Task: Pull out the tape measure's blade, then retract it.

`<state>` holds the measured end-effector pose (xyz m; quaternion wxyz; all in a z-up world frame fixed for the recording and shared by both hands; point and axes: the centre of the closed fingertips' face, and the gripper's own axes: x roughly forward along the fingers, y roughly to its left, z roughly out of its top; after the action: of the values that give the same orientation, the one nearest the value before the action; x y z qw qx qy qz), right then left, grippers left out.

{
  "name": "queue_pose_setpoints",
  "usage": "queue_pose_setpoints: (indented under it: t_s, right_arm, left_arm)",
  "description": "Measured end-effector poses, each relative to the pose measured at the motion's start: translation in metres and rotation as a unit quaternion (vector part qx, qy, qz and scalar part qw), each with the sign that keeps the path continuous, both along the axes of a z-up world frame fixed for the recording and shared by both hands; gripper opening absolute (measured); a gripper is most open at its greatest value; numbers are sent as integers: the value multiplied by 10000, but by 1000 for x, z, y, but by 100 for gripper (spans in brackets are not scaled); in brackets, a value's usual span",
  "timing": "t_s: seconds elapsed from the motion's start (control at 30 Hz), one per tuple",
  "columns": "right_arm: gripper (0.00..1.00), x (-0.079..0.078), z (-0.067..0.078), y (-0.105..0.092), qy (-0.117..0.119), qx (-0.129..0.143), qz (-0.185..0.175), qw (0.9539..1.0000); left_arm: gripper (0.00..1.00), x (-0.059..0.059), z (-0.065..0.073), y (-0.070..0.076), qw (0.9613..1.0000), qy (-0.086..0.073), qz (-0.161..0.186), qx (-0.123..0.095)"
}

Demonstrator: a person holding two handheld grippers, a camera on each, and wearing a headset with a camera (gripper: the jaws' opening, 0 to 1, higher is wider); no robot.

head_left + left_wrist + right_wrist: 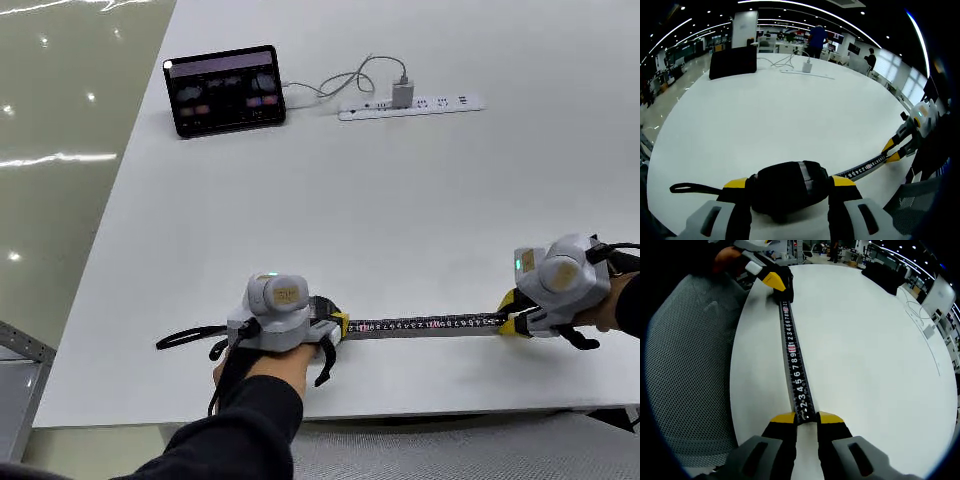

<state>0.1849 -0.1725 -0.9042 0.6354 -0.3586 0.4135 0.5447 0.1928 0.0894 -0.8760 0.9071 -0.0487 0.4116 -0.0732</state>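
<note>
Left hand-held gripper [335, 325] [789, 184]: both jaws are clamped on the tape measure case [322, 308] [785, 194], one yellow-tipped jaw on each flank. A hand [270, 365] holds this gripper from the near edge.

Tape measure case: black, resting on the white worktop [380, 220] close to its near edge. All positions below are given from this case.

Blade [425, 323] [862, 171] [795, 365]: drawn out of the case and running in a straight line to the right, lying flat along the worktop, with printed numerals facing up.

Right hand-held gripper [510, 314] [806, 417]: at the far end of the blade from the case, jaws pinched together on the blade's tip. In the right gripper view the numerals start right at the jaws and run on towards the case [785, 279].

Strap [185, 337] [690, 188]: a black loop trailing from the case to the left, on the side opposite the blade, lying on the worktop.

Tablet [224, 90] [732, 61]: well beyond the case towards the far-left part of the worktop, propped up, screen lit.

Power strip [415, 104] [807, 74]: well beyond the case, just right of the tablet, with a charger [402, 93] plugged in and a cable [335, 82] leading to the tablet.

Mesh chair [685, 365]: grey, on the near side of the case, off the worktop's edge.
</note>
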Motion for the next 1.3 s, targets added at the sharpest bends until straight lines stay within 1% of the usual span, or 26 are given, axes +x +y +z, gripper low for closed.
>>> queue_pose_setpoints:
  t_s: [0.17, 0.3, 0.33, 0.4, 0.53, 0.6, 0.73, 0.8, 0.97, 1.13, 1.3]
  right_arm:
    - [10, 0, 0, 1, 44, 2, -9, 10000]
    - [11, -2, 1, 2, -34, -43, 99, 9999]
    - [11, -2, 1, 2, -44, -57, 105, 9999]
    - [10, -2, 2, 3, -18, -57, 21, 10000]
    - [10, -2, 3, 4, 30, -50, 2, 10000]
    - [10, -2, 3, 5, 33, -67, 3, 10000]
    - [10, -3, 4, 7, -46, -92, 90, 9999]
    - [10, -1, 2, 7, -11, -69, 16, 10000]
    - [10, -1, 2, 9, 48, -43, -34, 10000]
    - [10, 0, 2, 10, 78, -126, 19, 9999]
    - [10, 3, 1, 11, 68, -131, 63, 9999]
  left_arm:
    - [58, 1, 0, -1, 10000, -43, -30, -5]
    - [58, 2, 0, -1, 10000, -61, -43, -13]
    - [58, 3, 0, -1, 10000, -48, -47, -49]
    - [58, 2, 0, -2, 10000, -18, -64, -32]
    - [58, 2, -1, -1, 10000, 15, -69, -13]
    - [58, 1, -1, -1, 10000, -27, -42, -86]
    - [58, 2, -2, -1, 10000, -5, -56, -40]
    - [58, 1, -2, -1, 10000, -4, -63, -44]
    - [58, 1, -2, -1, 10000, 0, -66, -37]
    - [58, 1, -2, -1, 10000, -3, -69, -40]
    - [58, 1, -1, -1, 10000, -18, -68, -32]
